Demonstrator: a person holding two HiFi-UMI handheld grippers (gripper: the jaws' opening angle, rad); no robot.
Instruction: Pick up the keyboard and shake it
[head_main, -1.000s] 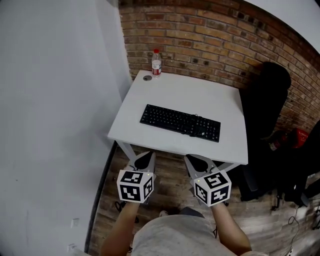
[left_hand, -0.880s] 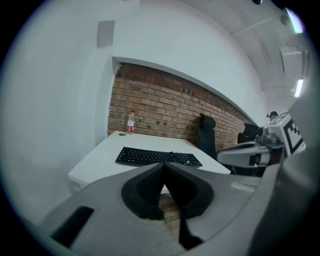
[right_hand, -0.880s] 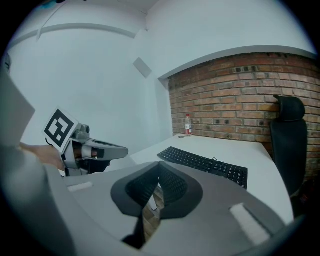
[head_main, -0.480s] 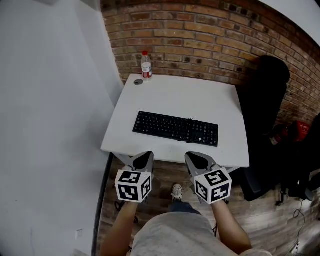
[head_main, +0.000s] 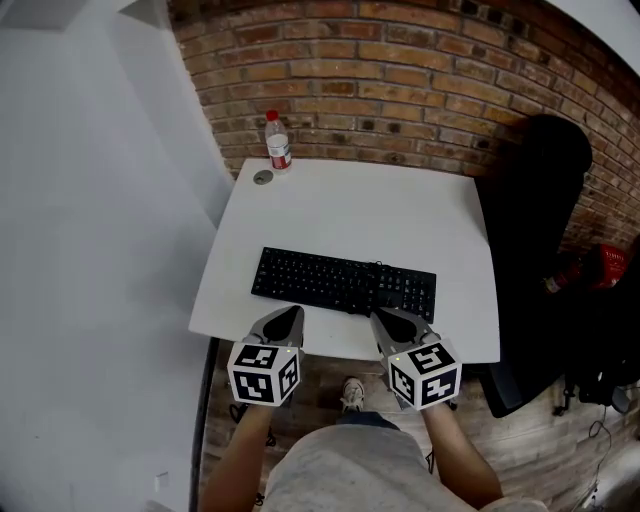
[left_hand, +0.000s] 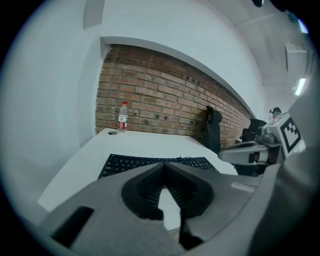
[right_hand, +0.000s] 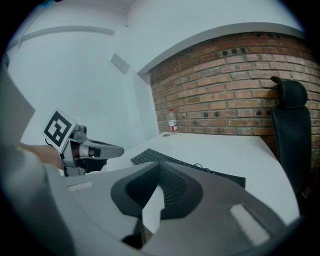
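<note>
At worktop near edge: keyboard flat, 12 o'clock of your left gripper and right gripper. Both jaws together, empty. Keyboard likely light, stiff; take short ends.

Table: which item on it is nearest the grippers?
The black keyboard, just beyond the left gripper and right gripper; the bottle and small round disc sit at the table's far corner.

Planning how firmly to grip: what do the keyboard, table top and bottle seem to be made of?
Keyboard: probably matte black plastic; dull, non-reflective keys.
Table top: smooth white, perhaps laminate; no grain visible.
Bottle: apparently clear plastic; see-through body, red cap.
</note>
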